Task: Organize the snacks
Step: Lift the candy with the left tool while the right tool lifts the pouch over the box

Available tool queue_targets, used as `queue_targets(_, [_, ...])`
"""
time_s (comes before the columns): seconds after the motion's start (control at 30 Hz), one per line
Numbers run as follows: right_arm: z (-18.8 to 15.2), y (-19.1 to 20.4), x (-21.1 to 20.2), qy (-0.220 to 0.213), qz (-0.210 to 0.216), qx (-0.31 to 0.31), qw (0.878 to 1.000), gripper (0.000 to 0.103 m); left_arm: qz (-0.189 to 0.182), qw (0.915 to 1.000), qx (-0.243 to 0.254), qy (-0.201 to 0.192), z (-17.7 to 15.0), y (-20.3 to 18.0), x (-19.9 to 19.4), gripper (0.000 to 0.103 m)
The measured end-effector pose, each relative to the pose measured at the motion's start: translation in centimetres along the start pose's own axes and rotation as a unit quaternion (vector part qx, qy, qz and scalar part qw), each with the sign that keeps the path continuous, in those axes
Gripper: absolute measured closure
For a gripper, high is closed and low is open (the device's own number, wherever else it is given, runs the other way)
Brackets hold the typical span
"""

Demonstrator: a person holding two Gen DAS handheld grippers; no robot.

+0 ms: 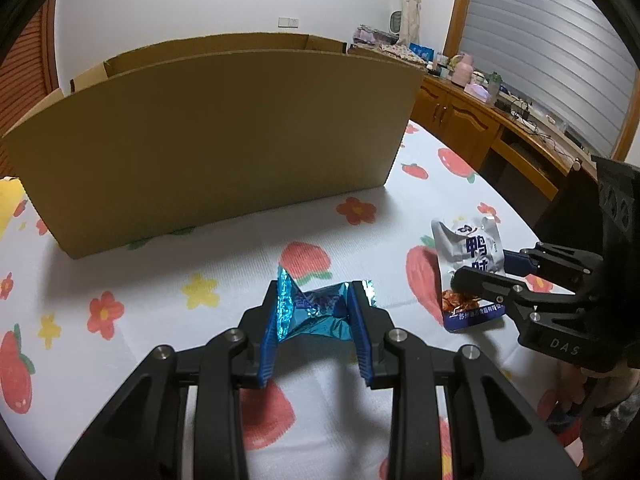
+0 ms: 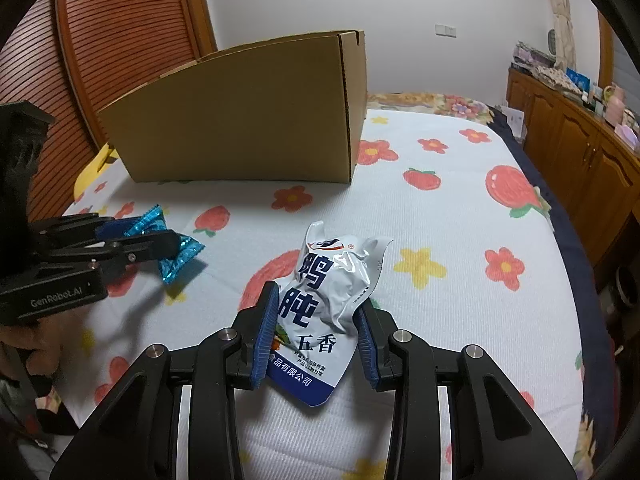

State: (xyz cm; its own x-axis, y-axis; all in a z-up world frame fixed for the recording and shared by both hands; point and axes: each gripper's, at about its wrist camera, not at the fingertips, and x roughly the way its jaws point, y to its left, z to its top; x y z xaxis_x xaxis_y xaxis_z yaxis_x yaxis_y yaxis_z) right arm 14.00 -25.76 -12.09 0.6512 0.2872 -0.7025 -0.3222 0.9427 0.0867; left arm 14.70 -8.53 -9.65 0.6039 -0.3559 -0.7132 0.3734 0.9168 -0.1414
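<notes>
- Bed (image 2: 460, 208), spread with a white sheet printed in red strawberries and red and yellow flowers, bearing everything below.
- Cardboard box (image 1: 208, 152), open at the top, upright on the far part of the bed; landmark for the rest.
- Wooden cabinet (image 2: 572, 148) to the right of the box, off the bed's edge, its top crowded with small items too small to tell apart.
- Right hand-held gripper (image 2: 316, 332), in front of the box and toward its right end, pinching the white pouch by both side edges with the blue pads.
- Left hand-held gripper (image 1: 316, 312), in front of the box near its middle, closed on the blue wrapper, which is crumpled between the pads.
- White pouch (image 2: 324, 312), printed with dark blue Chinese characters, wrinkled, its lower end down on the sheet, well in front of the box.
- Blue wrapper (image 1: 316, 312), shiny foil with crimped ends, in front of the box and left of the pouch; lifted or touching the sheet, cannot tell.
</notes>
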Motion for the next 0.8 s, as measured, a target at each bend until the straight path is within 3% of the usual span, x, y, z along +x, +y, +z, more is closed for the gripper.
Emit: queue_targets(0.8, [-0.1,0.3,-0.5,-0.013,-0.009,-0.005,1.0,0.067,0.02,0.9985,-0.01,-0.049,1.7,1.7,-2.8,0.073])
